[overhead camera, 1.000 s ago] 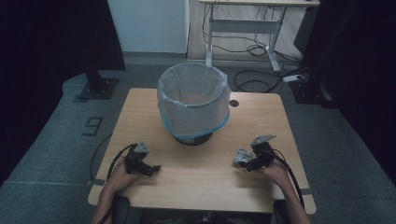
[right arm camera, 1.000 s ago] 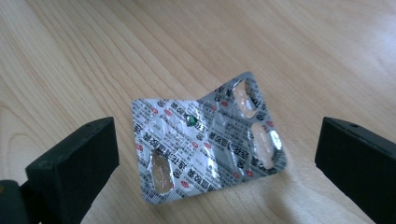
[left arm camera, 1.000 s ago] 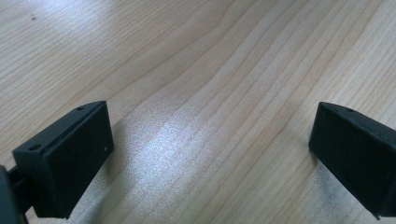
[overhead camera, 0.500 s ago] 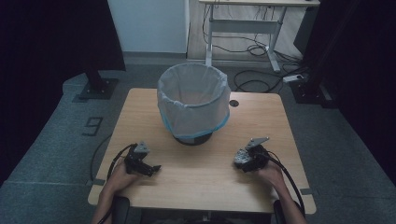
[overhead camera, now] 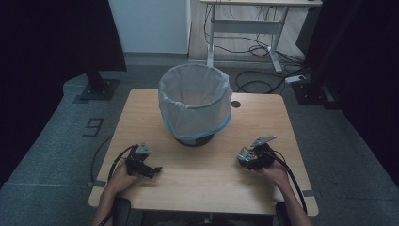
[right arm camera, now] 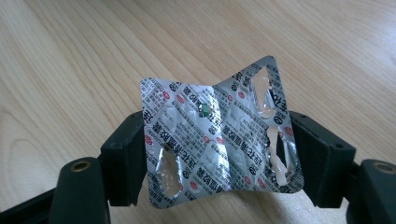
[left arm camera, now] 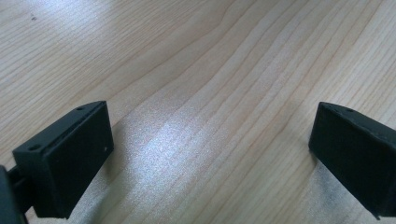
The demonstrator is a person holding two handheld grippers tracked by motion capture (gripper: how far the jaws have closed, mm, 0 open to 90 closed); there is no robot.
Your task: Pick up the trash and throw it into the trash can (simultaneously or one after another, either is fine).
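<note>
Since the earlier frame your right gripper (right arm camera: 219, 154) has been closing its jaws, and they now clamp a foil blister pack (right arm camera: 219, 135) between them; the hand itself has hardly shifted on the table. The pack is squeezed from both sides, so it buckles along a middle crease and stands up between the pads. Its printed silver backing faces the camera, and several pockets are torn open. It sits just above the wooden table (right arm camera: 70, 70), at your right, near the front edge.

Your left gripper (left arm camera: 210, 144) has kept its place. Its jaws stand wide apart with only bare wood grain between them, low over the tabletop at your front left (overhead camera: 143, 162).

Farther out, well apart from both grippers, a round bin (overhead camera: 195, 106) stands at the middle of the table toward the far edge. A translucent liner bag with a blue band is folded over its rim. You cannot tell from the high view whether anything lies inside it.
</note>
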